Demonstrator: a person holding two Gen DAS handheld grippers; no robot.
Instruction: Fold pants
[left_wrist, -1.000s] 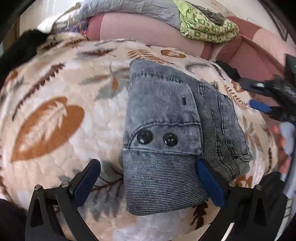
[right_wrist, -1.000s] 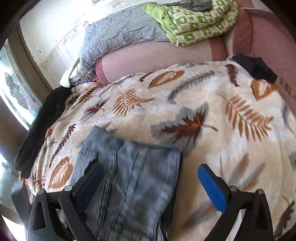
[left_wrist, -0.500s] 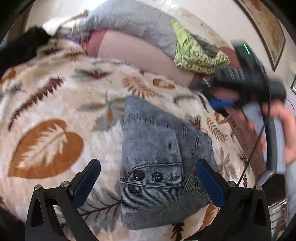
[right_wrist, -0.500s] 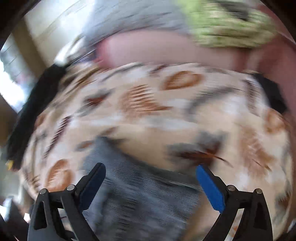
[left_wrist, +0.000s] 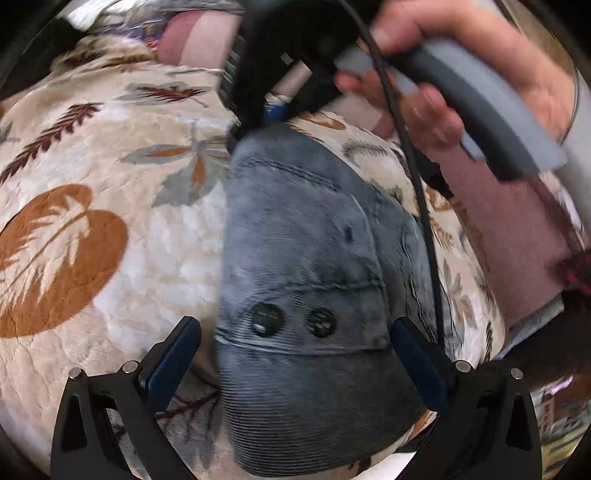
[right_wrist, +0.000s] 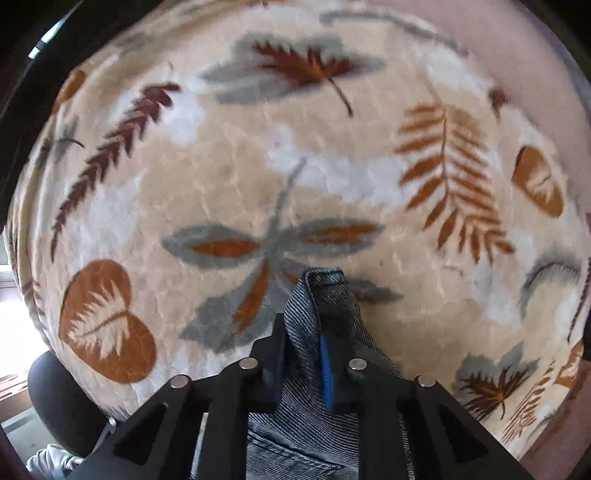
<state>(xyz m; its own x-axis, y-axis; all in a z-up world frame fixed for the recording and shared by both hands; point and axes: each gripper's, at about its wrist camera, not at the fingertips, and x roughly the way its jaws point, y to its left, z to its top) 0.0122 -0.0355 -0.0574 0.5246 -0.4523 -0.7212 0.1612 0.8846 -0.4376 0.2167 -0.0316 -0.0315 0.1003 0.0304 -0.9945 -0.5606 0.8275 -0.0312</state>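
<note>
The grey-blue denim pants (left_wrist: 314, 280) lie folded into a compact bundle on the leaf-print blanket (left_wrist: 110, 206), with two dark buttons facing me. My left gripper (left_wrist: 295, 354) is open, its blue pads on either side of the bundle's near end. My right gripper (right_wrist: 303, 365) is shut on the far corner of the pants (right_wrist: 321, 295), with a fold of denim pinched between its jaws. In the left wrist view the right gripper (left_wrist: 273, 107) reaches down at the bundle's far edge, held by a hand.
The leaf-print blanket (right_wrist: 295, 166) covers a bed. A pink cushion edge (left_wrist: 192, 37) lies at the back. A dark round seat (right_wrist: 62, 402) and a pale floor show beyond the bed's left edge.
My right gripper swung over to the bundle's far corner and shut on the denim. My left gripper stayed open around the near end and moved slightly closer.
</note>
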